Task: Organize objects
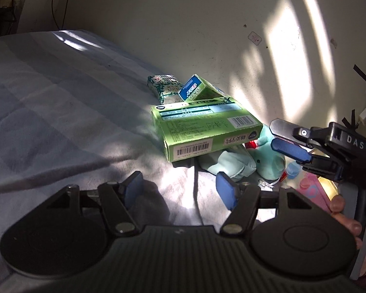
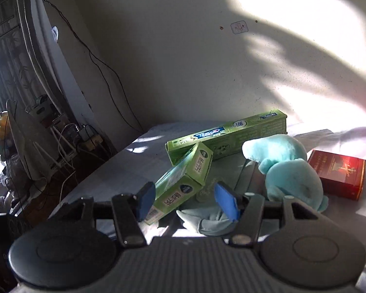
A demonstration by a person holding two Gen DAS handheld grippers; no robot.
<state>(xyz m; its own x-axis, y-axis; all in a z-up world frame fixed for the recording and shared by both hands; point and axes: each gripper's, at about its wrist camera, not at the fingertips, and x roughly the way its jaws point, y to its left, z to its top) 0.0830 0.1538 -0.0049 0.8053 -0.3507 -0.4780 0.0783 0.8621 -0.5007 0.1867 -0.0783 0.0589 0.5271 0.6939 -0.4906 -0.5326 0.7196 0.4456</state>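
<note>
A green medicine box (image 1: 205, 131) leans on a teal plush toy (image 1: 263, 156) on the bed. Behind it lie a long green toothpaste box (image 1: 197, 89) and a green-patterned pack (image 1: 163, 88). My left gripper (image 1: 180, 190) is open and empty, short of the green box. My right gripper (image 1: 278, 136) enters from the right, open, jaws by the plush. In the right wrist view the right gripper (image 2: 185, 201) is open, the green medicine box (image 2: 183, 183) lying between its fingers, with the toothpaste box (image 2: 231, 134) and plush toy (image 2: 285, 166) beyond.
A dark red box (image 2: 336, 175) lies right of the plush. Pink items (image 1: 312, 190) lie at the right. A cream wall (image 1: 207, 24) runs behind the pile. The grey bedsheet (image 1: 48, 112) stretches left. Cables and a router (image 2: 61, 146) sit beyond the bed's left edge.
</note>
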